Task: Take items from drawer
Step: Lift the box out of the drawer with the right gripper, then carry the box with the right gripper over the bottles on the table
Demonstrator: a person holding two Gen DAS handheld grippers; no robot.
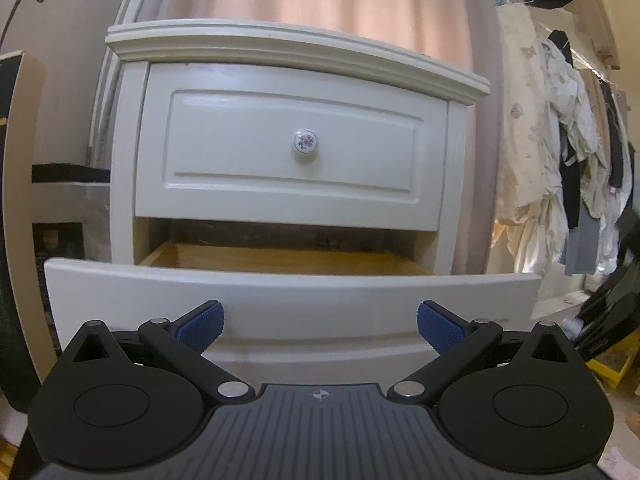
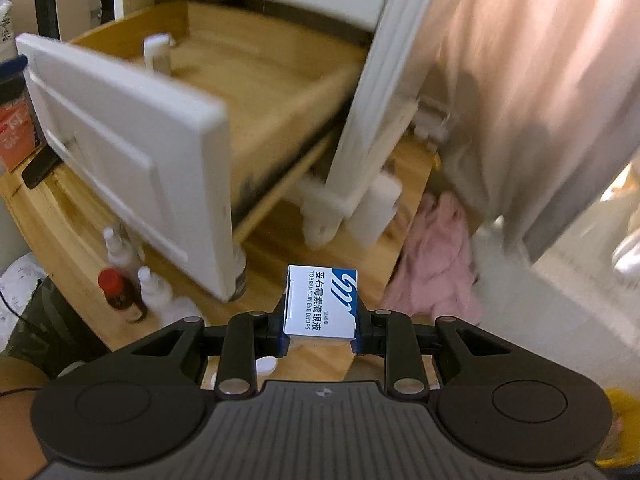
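Observation:
The lower drawer [image 1: 288,296] of a white nightstand is pulled out, its wooden inside [image 2: 256,80] showing. My left gripper [image 1: 320,326] is open and empty, right in front of the drawer's front panel. My right gripper [image 2: 320,308] is shut on a white and blue eye drops box [image 2: 322,302] and holds it above the wooden floor, in front of the nightstand's right leg. A white bottle [image 2: 158,54] stands upright inside the drawer near its front panel.
The upper drawer [image 1: 296,148] with a flowered knob [image 1: 306,141] is closed. Small bottles [image 2: 128,276] stand on the floor under the open drawer's front. A pink cloth [image 2: 436,264] lies on the floor at right. Clothes [image 1: 560,152] hang at right.

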